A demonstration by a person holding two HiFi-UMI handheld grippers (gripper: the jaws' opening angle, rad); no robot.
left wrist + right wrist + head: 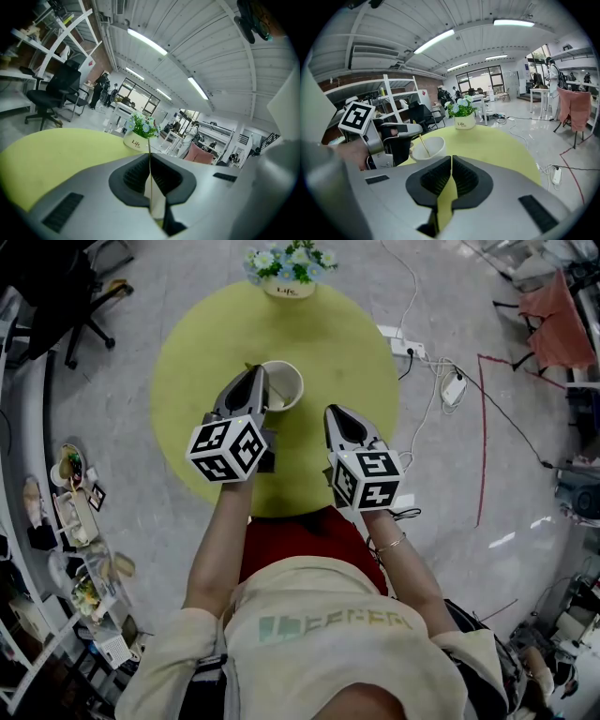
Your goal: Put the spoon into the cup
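Observation:
A white cup [284, 386] stands on the round yellow-green table [197, 352]. In the right gripper view a thin gold spoon [423, 144] leans in the cup [430, 149], its handle top at the tips of my left gripper [410, 130]. My left gripper [255, 377] reaches to the cup's left rim and is shut on the handle. That handle shows as a thin line [149, 143] above the closed jaws in the left gripper view. My right gripper [336, 412] hovers right of the cup, apart from it, shut [451, 159] with nothing in it.
A white pot of flowers [289, 277] sits at the table's far edge. A black office chair [80, 296] stands at the far left. A power strip with cables [405, 347] lies on the floor to the right, and cluttered shelves [75, 512] line the left side.

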